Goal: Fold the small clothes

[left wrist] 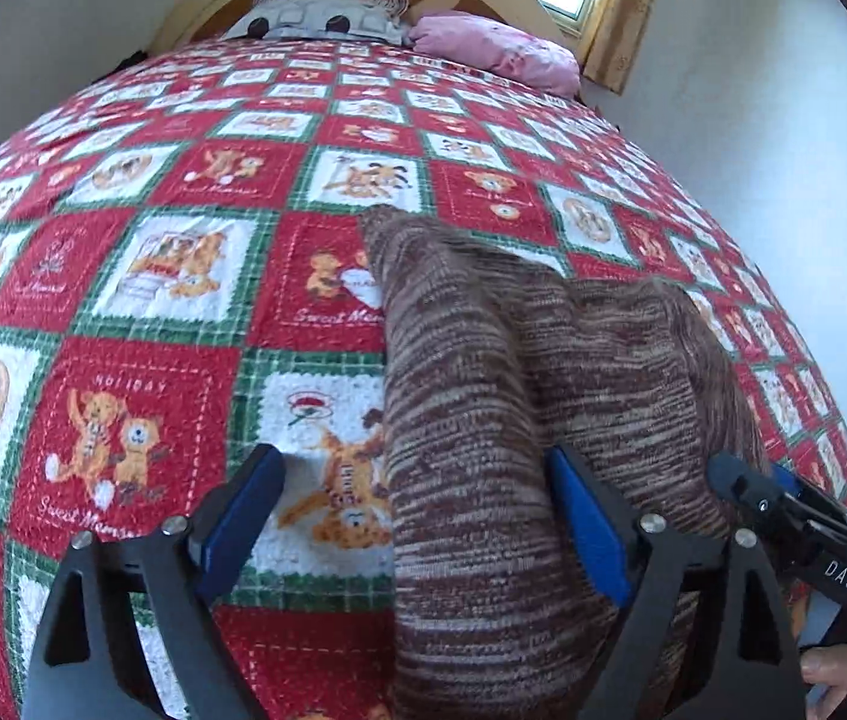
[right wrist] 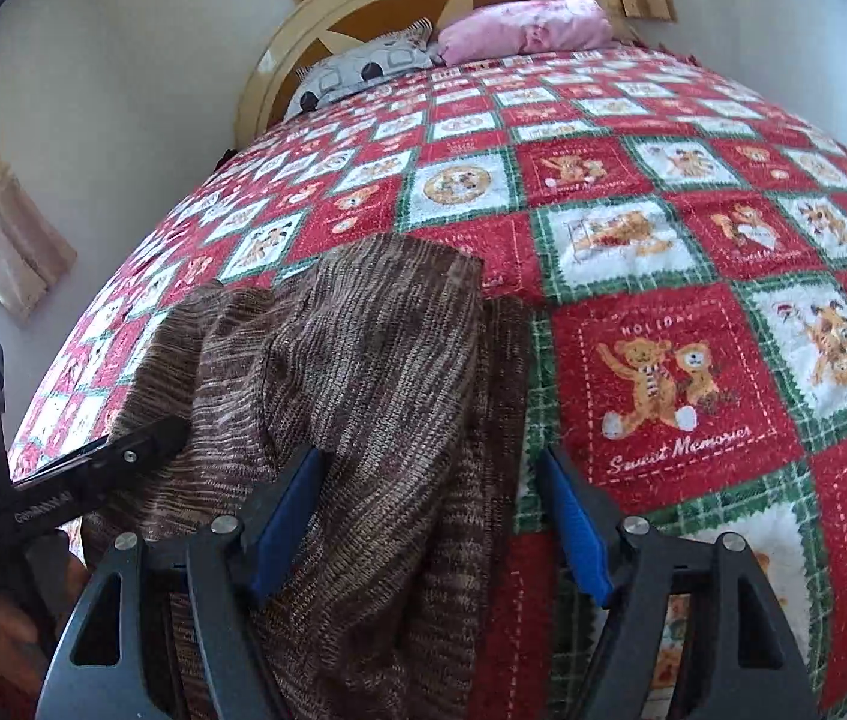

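While both of my wrist cameras look along the bed, I see a red, white and green patchwork quilt [left wrist: 195, 276] printed with orange teddy bears covering it entirely. At the head stands an arched cream headboard [right wrist: 303, 54] with a star-shaped inlay, a grey pillow with black spots [left wrist: 315, 21] and a pink pillow [right wrist: 528, 24] leaning against it. White walls surround the bed; a bright window with yellowish curtains [left wrist: 621, 12] sits near the pink pillow.

A brown and cream striped knit garment [left wrist: 519, 396] lies rumpled on the near part of the quilt, folded over itself in thick ridges.

My left gripper [left wrist: 417, 516] has its blue-padded fingers [left wrist: 243, 516] spread wide, one over the quilt, the other against the knit. My right gripper [right wrist: 435, 516] is likewise spread, one finger over the garment, the other above its edge.

Quilt squares read "HOLIDAY" and "Sweet Memories". In the left view the right gripper's black body shows white letters "DAS"; the printing on the left gripper's body in the right view is too blurred to read.
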A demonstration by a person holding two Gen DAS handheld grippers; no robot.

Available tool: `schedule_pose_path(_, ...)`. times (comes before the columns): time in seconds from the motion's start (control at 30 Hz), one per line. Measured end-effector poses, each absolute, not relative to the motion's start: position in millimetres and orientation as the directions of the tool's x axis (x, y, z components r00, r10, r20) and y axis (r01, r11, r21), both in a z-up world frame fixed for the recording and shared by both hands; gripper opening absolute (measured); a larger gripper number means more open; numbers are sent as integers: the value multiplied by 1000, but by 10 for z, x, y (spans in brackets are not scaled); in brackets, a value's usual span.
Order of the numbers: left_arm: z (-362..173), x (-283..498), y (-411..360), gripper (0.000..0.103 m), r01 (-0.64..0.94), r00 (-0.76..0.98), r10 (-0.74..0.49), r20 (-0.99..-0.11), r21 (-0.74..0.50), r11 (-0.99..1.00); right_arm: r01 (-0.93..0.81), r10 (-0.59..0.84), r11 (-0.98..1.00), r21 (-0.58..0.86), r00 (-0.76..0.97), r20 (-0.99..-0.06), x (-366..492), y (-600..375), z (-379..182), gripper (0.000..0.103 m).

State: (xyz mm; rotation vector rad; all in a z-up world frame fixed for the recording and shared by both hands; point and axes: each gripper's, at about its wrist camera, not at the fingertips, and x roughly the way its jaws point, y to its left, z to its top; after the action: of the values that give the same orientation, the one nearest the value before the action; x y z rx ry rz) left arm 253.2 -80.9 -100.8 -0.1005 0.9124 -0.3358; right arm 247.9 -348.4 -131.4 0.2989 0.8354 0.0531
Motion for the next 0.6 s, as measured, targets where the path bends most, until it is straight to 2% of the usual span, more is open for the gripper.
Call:
schedule_pose_path(0.03, -1009, 2533, -810, 91, 244, 564, -326, -759, -225, 943, 52, 187, 953, 300, 678, -711, 2465, -3487, -1321, 54)
schedule_pose_path(0.1, -1011, 2520, -812, 90, 244, 567, -328, -755, -226, 943, 20, 232, 942, 334, 682, -694, 2455, -3493, -1336, 45)
schedule_pose_path(0.17, -1006, 2487, -833, 86, 253, 574, -328, -750, -219, 942, 12, 246, 938, 347, 683, -688, 2459, -3501, -1348, 43)
schedule_pose_path(0.33, -969, 2459, -915, 65, 301, 584, -331, -741, -182, 936, 10, 257, 933, 360, 684, -683, 2472, -3494, -1359, 43)
schedule_pose_path(0.47, -959, 2465, -955, 65, 305, 593, -317, -740, -158, 939, 13, 281, 919, 393, 679, -678, 2478, -3543, -1389, 44)
schedule_pose_path(0.53, -962, 2468, -958, 60, 310, 586, -332, -739, -173, 935, 13, 299, 909, 417, 678, -671, 2489, -3590, -1407, 44)
schedule_pose_path(0.6, -960, 2468, -971, 60, 315, 584, -337, -739, -176, 933, 13, 300, 908, 418, 677, -672, 2493, -3593, -1408, 45)
